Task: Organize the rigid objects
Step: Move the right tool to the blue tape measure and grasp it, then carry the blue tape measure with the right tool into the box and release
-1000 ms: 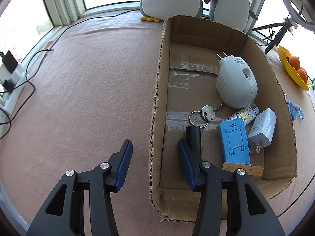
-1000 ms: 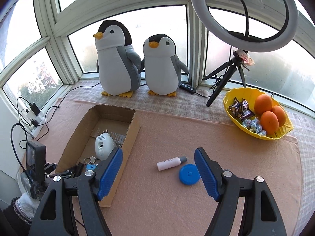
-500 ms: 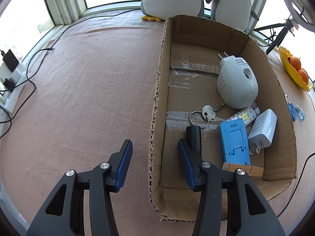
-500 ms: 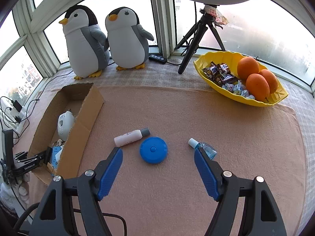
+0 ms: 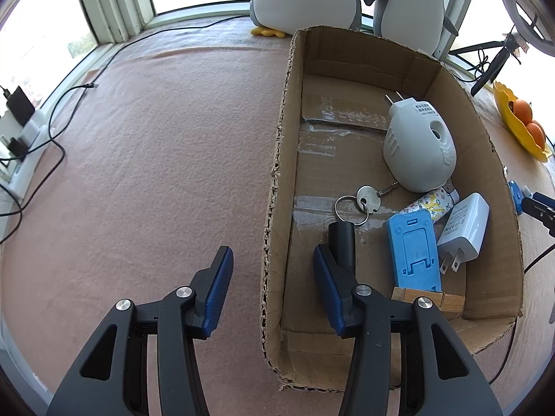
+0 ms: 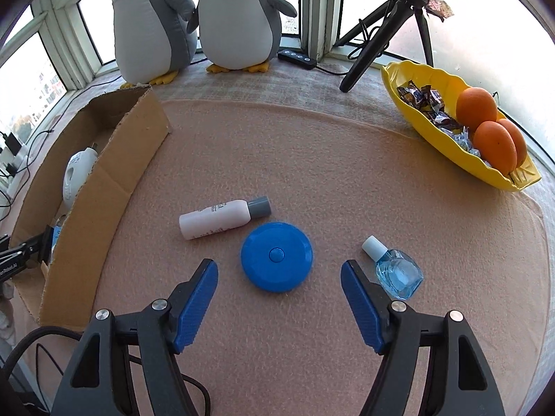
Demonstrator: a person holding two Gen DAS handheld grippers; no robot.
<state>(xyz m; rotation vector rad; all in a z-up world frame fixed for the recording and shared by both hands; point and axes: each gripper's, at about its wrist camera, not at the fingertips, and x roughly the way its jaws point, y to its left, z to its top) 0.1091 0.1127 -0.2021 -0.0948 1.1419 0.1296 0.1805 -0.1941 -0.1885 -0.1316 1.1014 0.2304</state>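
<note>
Two claws: both stood apart, pads pressing on nothing.
Left gripper (image 5: 272, 265): straddled the cardboard box (image 5: 277, 187) wall.
Right gripper (image 6: 279, 279): jaws just closing slightly, blue round case (image 6: 276, 257) between them, untouched.
White bottle (image 6: 223, 218): just beyond.
Blue glass bottle (image 6: 399, 272): beside the right finger.
</note>
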